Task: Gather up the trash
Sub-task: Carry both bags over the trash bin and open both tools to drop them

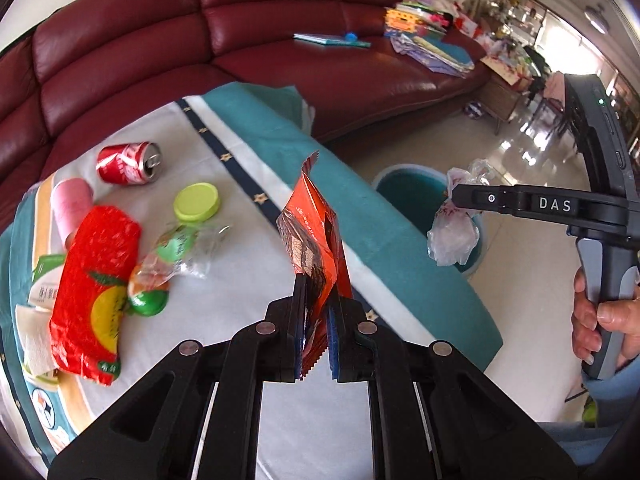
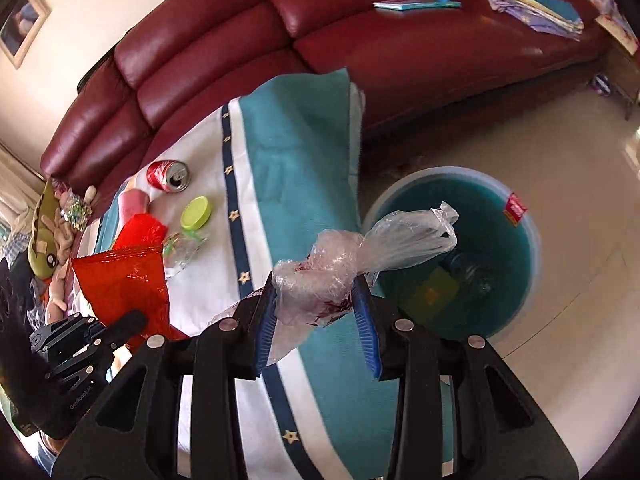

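Clamping an orange wrapper point(image 1: 316, 236), the left gripper point(image 1: 316, 336) has its jaws nearly shut on the foil's lower end, above the table point(image 1: 240, 264). The right gripper point(image 2: 316, 320), partly open, pinches a crumpled clear plastic bag point(image 2: 360, 256). The teal bin point(image 2: 524, 240) sits on the floor at 2 o'clock from that bag. A red can point(image 1: 128, 162) lies at 10 o'clock from the wrapper.
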`<state>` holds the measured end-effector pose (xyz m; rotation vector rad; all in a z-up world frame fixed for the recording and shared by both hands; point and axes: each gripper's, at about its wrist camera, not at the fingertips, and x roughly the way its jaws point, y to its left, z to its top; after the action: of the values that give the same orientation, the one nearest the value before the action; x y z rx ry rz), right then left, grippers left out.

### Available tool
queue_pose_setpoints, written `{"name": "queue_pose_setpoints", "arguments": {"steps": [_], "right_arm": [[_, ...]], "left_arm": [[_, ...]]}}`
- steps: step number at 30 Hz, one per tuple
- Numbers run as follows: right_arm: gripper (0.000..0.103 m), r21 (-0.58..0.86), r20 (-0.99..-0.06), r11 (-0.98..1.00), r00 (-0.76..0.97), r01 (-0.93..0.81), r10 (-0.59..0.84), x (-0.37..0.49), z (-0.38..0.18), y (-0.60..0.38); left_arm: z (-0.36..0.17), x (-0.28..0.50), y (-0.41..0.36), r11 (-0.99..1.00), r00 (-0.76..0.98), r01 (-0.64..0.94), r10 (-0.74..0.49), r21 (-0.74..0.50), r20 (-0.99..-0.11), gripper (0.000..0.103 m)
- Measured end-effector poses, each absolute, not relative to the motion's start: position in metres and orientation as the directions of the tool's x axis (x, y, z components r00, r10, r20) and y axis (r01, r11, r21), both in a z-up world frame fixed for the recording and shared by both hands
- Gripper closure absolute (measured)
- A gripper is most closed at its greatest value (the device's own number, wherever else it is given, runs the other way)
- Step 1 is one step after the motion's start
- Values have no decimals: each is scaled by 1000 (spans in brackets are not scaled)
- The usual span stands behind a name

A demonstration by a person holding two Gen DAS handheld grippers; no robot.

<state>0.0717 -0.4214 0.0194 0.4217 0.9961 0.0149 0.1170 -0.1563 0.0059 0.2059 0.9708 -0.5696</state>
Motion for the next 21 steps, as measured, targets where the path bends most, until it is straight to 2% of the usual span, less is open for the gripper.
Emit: {"name": "queue_pose_setpoints", "arguments": {"steps": [11, 21], "right_arm": [[68, 356, -802, 878, 587, 319, 111, 45, 18, -515], [68, 338, -824, 861, 562, 380, 75, 44, 7, -551]], "left_arm": [[2, 133, -274, 735, 353, 672, -427, -92, -832, 93], [-22, 147, -341, 692, 285, 710, -450, -128, -847, 93]]}}
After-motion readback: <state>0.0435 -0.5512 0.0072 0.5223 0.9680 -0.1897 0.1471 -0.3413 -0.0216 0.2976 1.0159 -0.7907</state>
